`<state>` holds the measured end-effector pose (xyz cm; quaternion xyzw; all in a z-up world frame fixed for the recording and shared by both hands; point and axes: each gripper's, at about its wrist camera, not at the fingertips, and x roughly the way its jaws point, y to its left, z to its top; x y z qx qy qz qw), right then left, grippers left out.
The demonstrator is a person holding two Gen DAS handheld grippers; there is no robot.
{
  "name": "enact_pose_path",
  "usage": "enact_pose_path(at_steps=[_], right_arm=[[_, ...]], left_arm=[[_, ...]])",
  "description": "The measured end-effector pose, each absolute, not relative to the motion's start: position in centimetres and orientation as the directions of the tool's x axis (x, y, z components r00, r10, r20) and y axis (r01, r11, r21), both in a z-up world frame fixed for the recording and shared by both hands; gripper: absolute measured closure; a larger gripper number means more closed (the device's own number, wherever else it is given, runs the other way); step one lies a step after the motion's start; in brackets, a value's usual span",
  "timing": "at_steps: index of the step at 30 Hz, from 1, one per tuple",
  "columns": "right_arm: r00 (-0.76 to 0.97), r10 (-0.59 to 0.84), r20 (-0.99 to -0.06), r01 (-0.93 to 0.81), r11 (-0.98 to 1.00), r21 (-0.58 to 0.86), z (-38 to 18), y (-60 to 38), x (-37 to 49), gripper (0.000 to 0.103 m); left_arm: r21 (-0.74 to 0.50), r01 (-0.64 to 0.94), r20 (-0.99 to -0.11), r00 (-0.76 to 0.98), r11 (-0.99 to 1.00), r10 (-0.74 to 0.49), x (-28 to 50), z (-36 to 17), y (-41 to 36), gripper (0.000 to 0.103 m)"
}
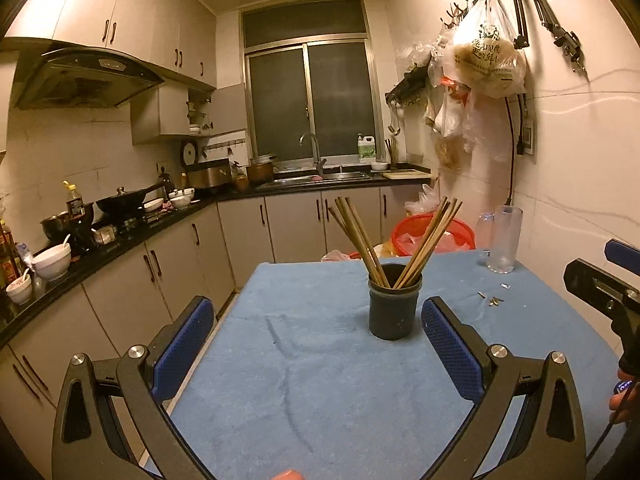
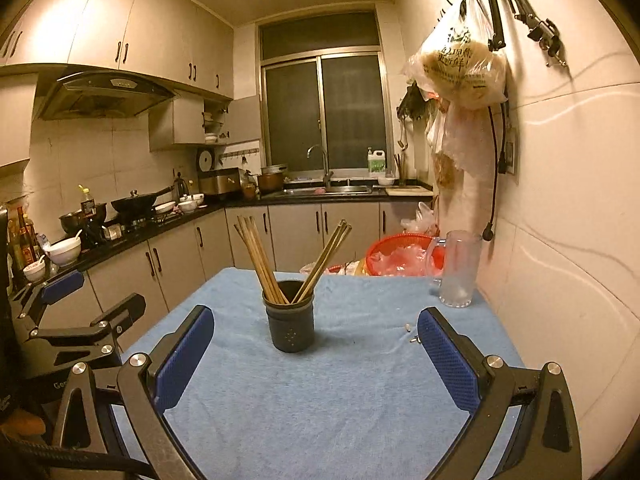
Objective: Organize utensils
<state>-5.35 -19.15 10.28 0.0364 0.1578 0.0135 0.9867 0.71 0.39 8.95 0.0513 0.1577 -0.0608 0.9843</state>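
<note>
A dark round holder [image 1: 394,302] [image 2: 289,316] stands upright on the blue cloth [image 1: 320,360] [image 2: 320,392] covering the table. Several wooden chopsticks [image 1: 430,236] [image 2: 260,258] lean in it, fanned into a left bunch and a right bunch. My left gripper [image 1: 318,320] is open and empty, a little short of the holder and to its left. My right gripper [image 2: 316,330] is open and empty too, with the holder just ahead between its blue pads [image 2: 184,356]. Each gripper shows at the edge of the other view, the right one [image 1: 608,280] and the left one [image 2: 72,320].
A clear plastic jug [image 1: 504,238] [image 2: 458,268] stands at the table's far right by the tiled wall. Small metal bits [image 1: 494,300] [image 2: 412,334] lie near it. A red basket [image 1: 434,236] [image 2: 404,256] sits behind the table. Kitchen counters with pots run along the left.
</note>
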Motion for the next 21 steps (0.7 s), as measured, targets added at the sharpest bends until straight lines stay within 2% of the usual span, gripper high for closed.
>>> enact_pose_path(at_steps=[11,21], right_arm=[[0.953,0.032,-0.302,-0.007,0.997,0.083,10.4,-19.1,-7.1,0.000],[0.956,0.032,-0.292,-0.009,0.997,0.079,10.5,-18.5,-8.5,0.000]], left_arm=[[0.002,0.124,-0.322,0.940,0.992,-0.116,-1.0,9.2,2.1,0.000],[-0.006,0.120,-0.310,0.944,0.993,-0.116,-2.4,9.5,2.3,0.000]])
